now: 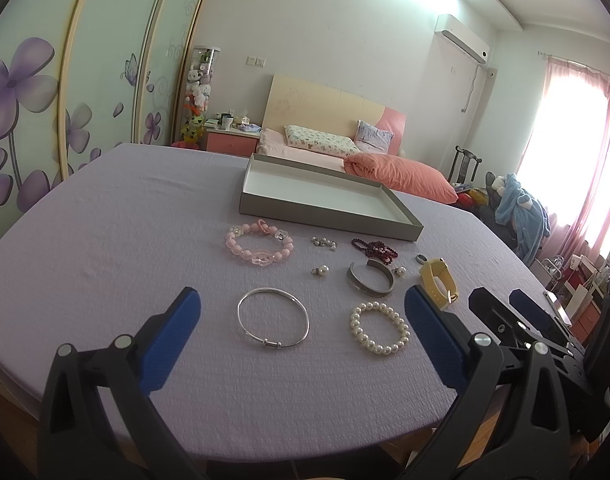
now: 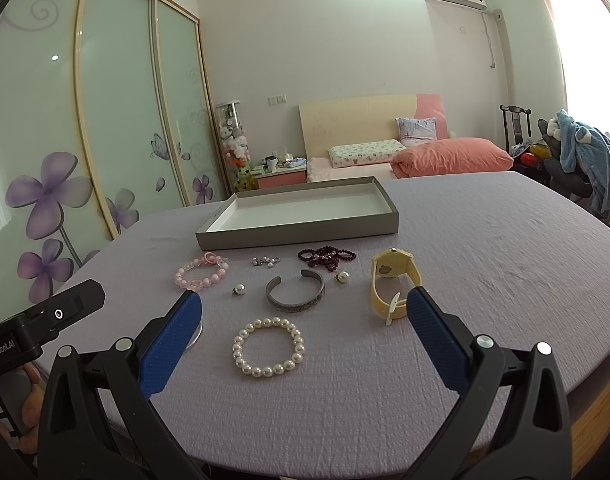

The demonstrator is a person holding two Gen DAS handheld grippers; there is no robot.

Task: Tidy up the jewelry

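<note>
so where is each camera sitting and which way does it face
Left wrist: on the left gripper, low over the table's near edge, facing the silver bangle, gray tray and bed; own open blue fingers show, with the right gripper at right.
Right wrist: on the right gripper, further right, facing the pearl bracelet and yellow watch; own open fingers show, plus part of the left gripper's body at left.
Shared: tray, pearl bracelet, cuff, watch, purple tablecloth.

A bed (image 2: 385, 160) with pillows stands beyond the lilac-covered table (image 2: 485, 240).
</note>
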